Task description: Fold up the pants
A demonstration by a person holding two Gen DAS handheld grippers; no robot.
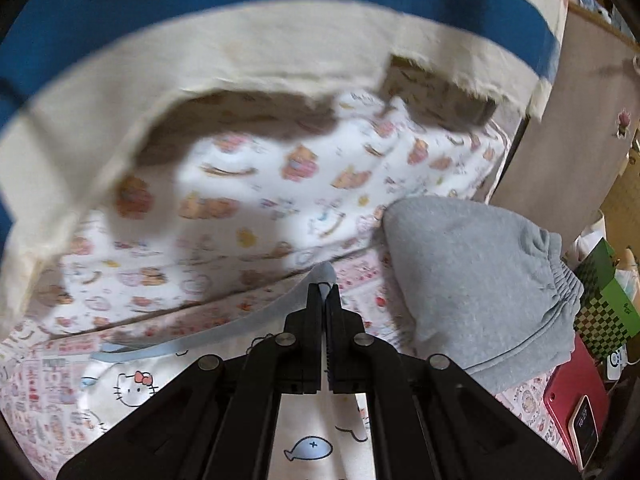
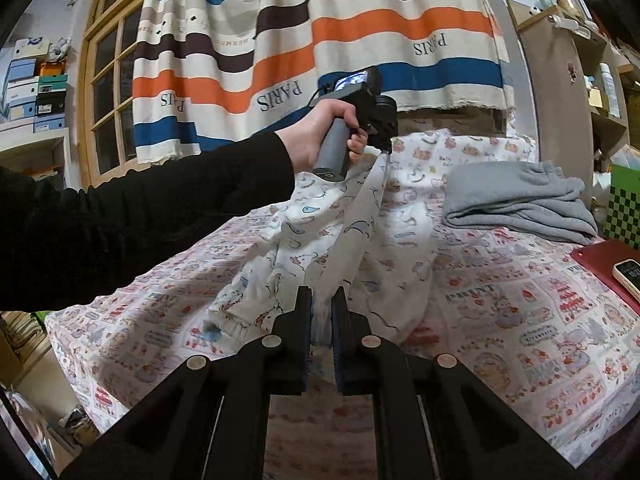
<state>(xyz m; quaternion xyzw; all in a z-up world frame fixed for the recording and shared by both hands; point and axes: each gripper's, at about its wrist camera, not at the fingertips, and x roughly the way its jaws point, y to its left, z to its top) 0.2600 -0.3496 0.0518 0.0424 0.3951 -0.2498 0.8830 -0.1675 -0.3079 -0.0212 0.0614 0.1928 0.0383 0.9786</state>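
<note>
White patterned pants [image 2: 320,224] with whale and cat prints are stretched above the bed between both grippers. My left gripper [image 1: 324,290] is shut on a light blue edge of the pants [image 1: 312,440] and holds it up; it shows in the right wrist view [image 2: 384,148] at the far end, held by a hand. My right gripper [image 2: 321,308] is shut on the near end of the pants, low over the bed.
The bed [image 2: 520,320] has a pink printed sheet. A folded grey garment [image 2: 520,200] lies at the right, also in the left wrist view [image 1: 472,280]. A red book [image 2: 608,272] with a phone [image 2: 628,276] lies at the right edge. A striped curtain [image 2: 320,40] hangs behind.
</note>
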